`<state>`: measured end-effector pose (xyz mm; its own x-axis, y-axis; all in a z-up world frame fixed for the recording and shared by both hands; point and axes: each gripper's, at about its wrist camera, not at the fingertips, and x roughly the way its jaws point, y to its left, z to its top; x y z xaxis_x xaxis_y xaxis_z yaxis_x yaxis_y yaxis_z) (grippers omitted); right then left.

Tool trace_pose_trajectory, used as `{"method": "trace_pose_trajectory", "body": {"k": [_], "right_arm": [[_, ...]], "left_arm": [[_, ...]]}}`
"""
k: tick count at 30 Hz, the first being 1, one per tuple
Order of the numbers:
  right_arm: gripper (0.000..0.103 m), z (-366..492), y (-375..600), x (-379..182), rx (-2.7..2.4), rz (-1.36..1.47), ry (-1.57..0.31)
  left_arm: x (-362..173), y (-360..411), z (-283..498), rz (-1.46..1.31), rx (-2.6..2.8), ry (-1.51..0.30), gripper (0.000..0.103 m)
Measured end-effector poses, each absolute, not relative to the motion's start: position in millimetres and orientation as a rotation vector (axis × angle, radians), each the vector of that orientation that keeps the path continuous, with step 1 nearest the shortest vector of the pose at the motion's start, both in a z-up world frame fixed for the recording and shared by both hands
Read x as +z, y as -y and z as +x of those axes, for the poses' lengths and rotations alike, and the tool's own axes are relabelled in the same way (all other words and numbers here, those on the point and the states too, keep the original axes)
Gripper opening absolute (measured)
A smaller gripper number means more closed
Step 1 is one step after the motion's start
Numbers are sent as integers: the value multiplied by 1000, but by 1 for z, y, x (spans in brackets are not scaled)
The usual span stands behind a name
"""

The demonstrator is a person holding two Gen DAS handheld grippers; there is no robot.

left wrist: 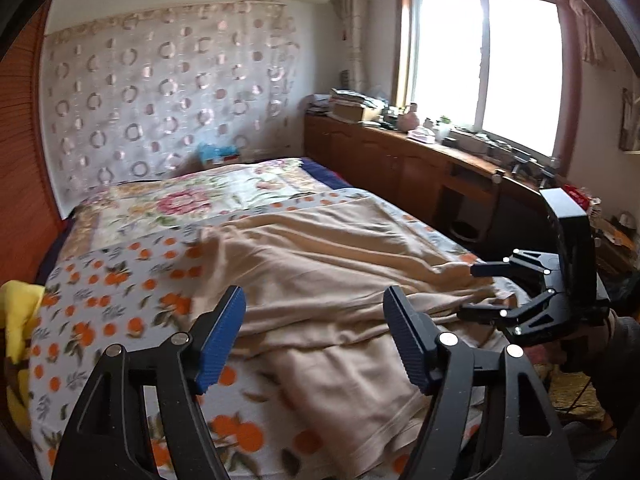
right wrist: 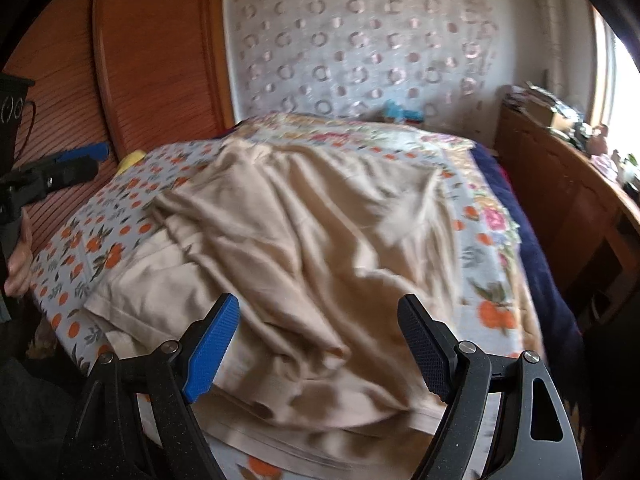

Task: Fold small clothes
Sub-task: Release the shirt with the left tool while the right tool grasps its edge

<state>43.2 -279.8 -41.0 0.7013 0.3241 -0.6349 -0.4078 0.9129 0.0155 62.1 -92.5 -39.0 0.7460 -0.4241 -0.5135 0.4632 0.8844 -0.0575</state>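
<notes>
Beige garment (right wrist: 288, 240) lies rumpled ahead of both wide-apart, empty grippers, left (left wrist: 314, 336) and right (right wrist: 318, 344); between folds, next needs an edge pinched.

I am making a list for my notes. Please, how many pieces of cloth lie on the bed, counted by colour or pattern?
Beige plain garment, crumpled: 1
Yellow cloth at the bed's edge: 1
White sheet printed with oranges: 1
Floral quilt with pink flowers: 1
Dark blue blanket along the side: 1
Total: 5
</notes>
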Motion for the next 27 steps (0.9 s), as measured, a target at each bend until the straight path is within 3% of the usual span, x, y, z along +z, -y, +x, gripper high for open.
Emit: {"method": "trace_pose_trajectory", "body": {"k": [4, 7, 9, 11, 19, 27], "right_arm": [[69, 57, 271, -53, 458, -148, -736], [50, 66, 269, -59, 463, -168, -764], [25, 71, 269, -61, 461, -184, -769], [11, 72, 269, -60, 473, -193, -764], [8, 48, 287, -11, 466, -149, -587], [8, 68, 301, -47, 360, -176, -707]], "left_arm": [[-47, 78, 63, 79, -453, -546, 72], [-53, 73, 63, 68, -441, -557, 72], [-57, 70, 65, 60, -435, -565, 72], [-59, 67, 64, 54, -431, -567, 72], [-61, 60, 63, 40, -416, -566, 72], [-60, 55, 61, 32, -404, -558, 72]]}}
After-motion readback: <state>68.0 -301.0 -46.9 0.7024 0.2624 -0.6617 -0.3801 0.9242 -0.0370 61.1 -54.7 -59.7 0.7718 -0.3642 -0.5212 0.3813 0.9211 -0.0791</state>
